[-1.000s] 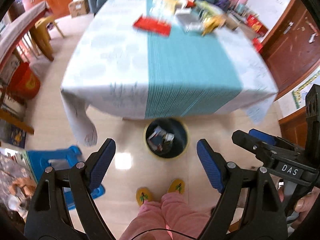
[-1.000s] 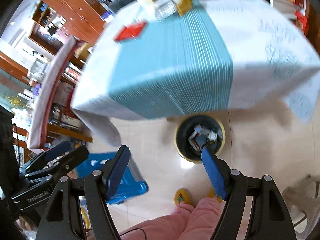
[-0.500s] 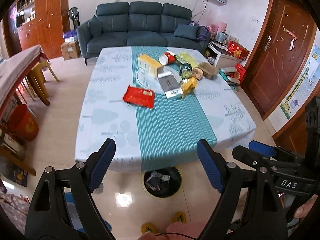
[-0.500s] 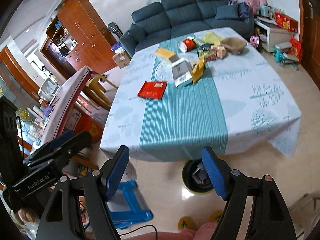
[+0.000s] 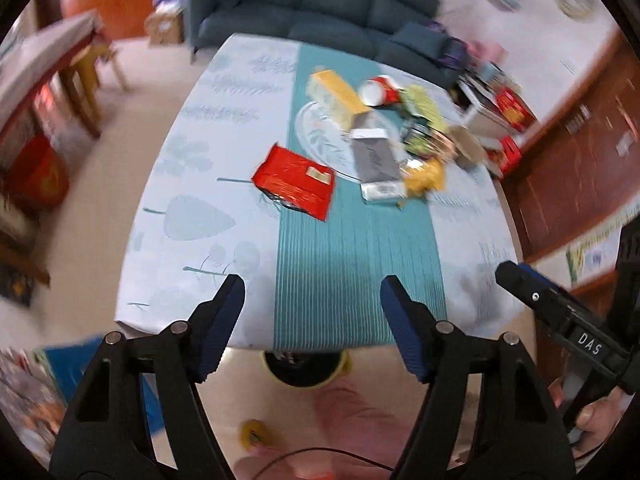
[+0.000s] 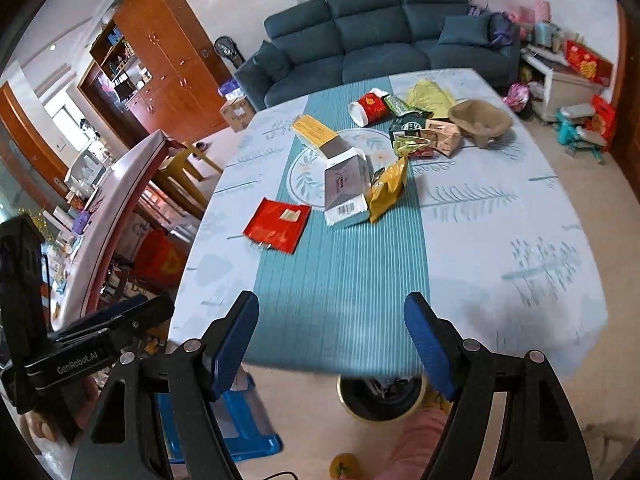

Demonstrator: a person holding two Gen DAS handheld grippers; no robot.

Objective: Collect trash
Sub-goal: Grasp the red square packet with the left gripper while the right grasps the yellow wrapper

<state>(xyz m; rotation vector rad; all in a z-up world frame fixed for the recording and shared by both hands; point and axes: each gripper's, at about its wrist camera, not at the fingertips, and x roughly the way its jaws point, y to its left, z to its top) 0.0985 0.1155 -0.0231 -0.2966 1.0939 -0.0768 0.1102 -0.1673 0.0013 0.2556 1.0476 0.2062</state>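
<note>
Some trash already lies in the bin (image 6: 380,398) under the table's near edge, but you have the red packet (image 6: 278,226), grey box (image 6: 346,190), yellow bag (image 6: 388,188) and the far pile left on the table (image 6: 520,240). Your left gripper (image 5: 312,312), whose jaws have just been closing a little, and right gripper (image 6: 331,334) both gape empty; nothing blocks the packet.

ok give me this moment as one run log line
left claw: open, empty, just been closing a bit | right claw: open, empty | red packet: on table | bin: on floor under table edge, trash inside

Home living room, blue sofa (image 6: 372,40), wooden cabinets (image 6: 160,52), clothed table (image 6: 500,240)
</note>
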